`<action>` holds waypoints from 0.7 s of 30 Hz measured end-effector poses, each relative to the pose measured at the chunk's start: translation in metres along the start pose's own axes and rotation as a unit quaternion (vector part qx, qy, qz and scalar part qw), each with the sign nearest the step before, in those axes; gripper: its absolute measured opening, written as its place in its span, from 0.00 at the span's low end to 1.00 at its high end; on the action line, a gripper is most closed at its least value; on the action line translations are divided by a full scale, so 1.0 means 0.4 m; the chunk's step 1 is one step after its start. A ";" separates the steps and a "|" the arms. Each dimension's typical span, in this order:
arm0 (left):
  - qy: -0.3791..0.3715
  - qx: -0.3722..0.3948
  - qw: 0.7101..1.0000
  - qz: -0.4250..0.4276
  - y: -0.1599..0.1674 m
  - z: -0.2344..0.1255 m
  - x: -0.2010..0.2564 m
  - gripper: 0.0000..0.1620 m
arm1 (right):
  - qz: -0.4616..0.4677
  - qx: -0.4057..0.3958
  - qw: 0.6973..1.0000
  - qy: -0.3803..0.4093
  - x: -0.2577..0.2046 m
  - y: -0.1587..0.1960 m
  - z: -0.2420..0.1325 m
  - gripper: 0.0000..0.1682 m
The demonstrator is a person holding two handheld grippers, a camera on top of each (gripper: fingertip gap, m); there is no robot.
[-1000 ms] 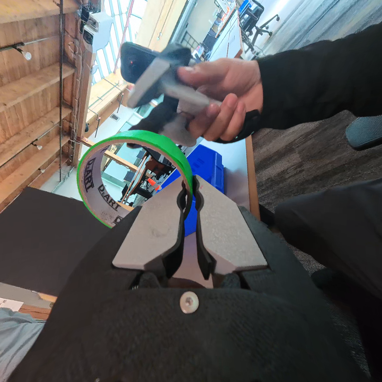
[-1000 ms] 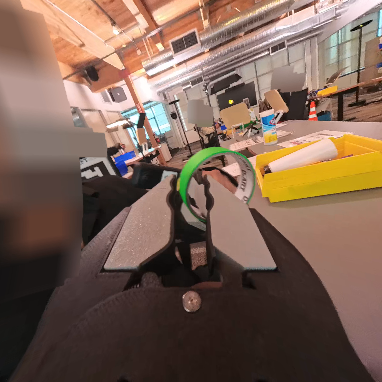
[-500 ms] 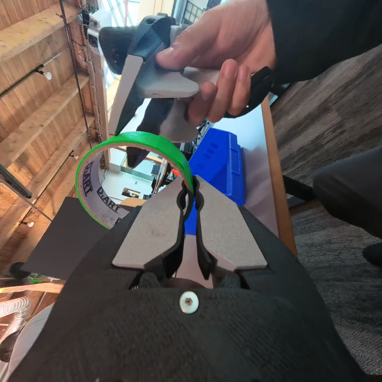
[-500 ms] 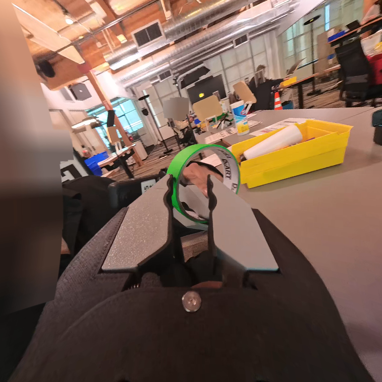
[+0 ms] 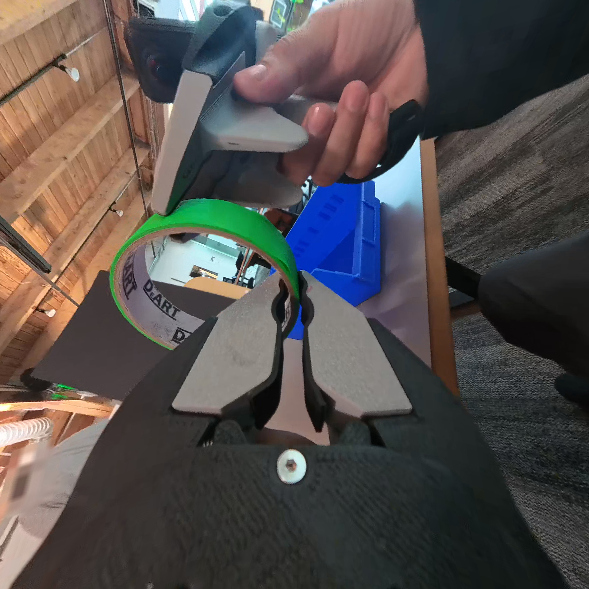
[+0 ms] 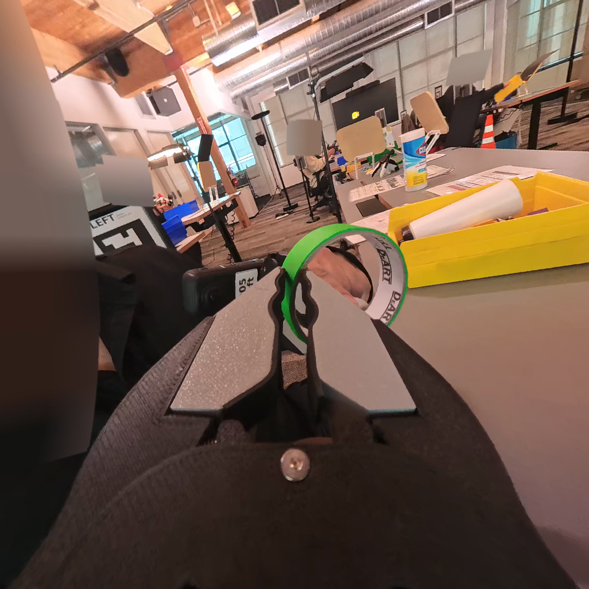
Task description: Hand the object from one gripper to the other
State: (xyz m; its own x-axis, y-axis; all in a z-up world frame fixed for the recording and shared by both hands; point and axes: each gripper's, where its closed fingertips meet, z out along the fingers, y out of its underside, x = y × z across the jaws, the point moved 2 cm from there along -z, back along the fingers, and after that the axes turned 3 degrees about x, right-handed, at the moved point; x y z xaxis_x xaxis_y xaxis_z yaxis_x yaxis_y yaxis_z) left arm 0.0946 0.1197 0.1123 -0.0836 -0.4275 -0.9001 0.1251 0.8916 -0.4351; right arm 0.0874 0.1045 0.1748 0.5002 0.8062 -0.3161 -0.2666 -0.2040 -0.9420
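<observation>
Green tape roll point(image 5: 204, 223) is up in the air, off the bench, hollow core showing in both views. Left gripper point(image 5: 298, 288) is clamped on the roll's band, one finger inside the ring, one outside. Right gripper point(image 6: 294, 282) has the band at the opposite side between its fingers, one inside, one outside, a narrow gap showing; can't tell if it grips. In left wrist view a hand point(image 5: 338, 92) holds the right gripper, its fingertip touching the roll's top. Grey bench point(image 6: 478, 350) lies beyond, yellow bin point(image 6: 497, 251) with a white cylinder point(image 6: 465, 213) near its far side. Blue bin point(image 5: 338, 242) sits behind the roll in left wrist view.
</observation>
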 end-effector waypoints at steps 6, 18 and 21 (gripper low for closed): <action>-0.016 -0.004 0.999 -0.039 0.000 -0.046 -0.030 0.05 | 0.003 0.008 0.999 -0.037 -0.008 -0.016 0.031 0.02; 0.011 0.012 0.991 -0.132 -0.012 -0.085 -0.049 0.08 | -0.037 0.039 0.999 -0.003 0.002 -0.057 0.020 0.00; 0.045 0.028 0.977 -0.207 -0.016 -0.090 -0.048 0.10 | -0.074 0.046 0.995 0.043 0.014 -0.072 0.002 0.00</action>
State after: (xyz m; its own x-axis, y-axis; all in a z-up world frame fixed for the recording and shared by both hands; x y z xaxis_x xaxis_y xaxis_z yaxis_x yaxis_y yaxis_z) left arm 0.0598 0.1275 0.1331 -0.2244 -0.7326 -0.6427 0.1162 0.6347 -0.7640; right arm 0.0973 0.1152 0.2001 0.6067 0.7726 -0.1871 -0.2570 -0.0321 -0.9659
